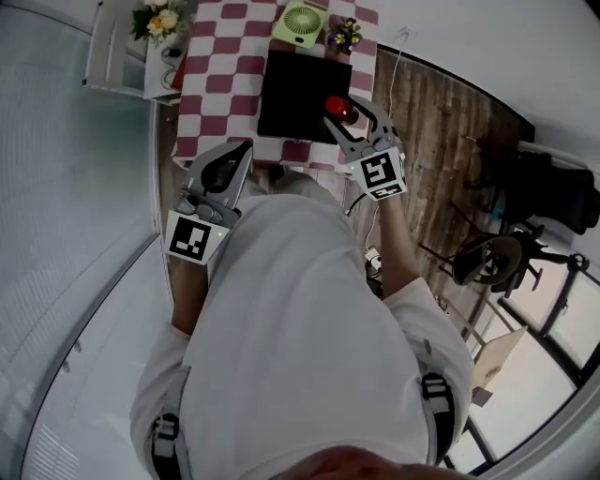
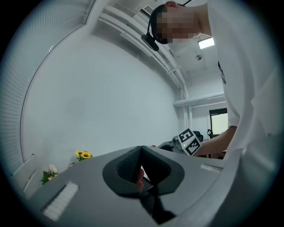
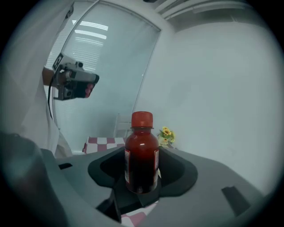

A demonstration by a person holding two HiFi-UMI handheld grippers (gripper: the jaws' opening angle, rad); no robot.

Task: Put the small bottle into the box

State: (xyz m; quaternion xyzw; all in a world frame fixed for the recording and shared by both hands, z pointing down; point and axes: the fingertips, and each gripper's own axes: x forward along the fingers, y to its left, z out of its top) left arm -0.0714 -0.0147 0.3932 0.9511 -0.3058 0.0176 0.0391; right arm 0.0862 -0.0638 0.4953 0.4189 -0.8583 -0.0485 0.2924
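Observation:
The small bottle is dark red with a red cap. It stands upright between the jaws of my right gripper, which is shut on it. In the head view the bottle hangs over the near right corner of the black box, which lies on the checkered table. My left gripper is held back at the table's near left edge, close to the person's body. In the left gripper view its jaws meet at the tips, and the left gripper holds nothing.
A green fan and a pot of purple flowers stand behind the box. A vase of yellow and white flowers sits on a white shelf to the left. A wooden floor and dark chairs lie to the right.

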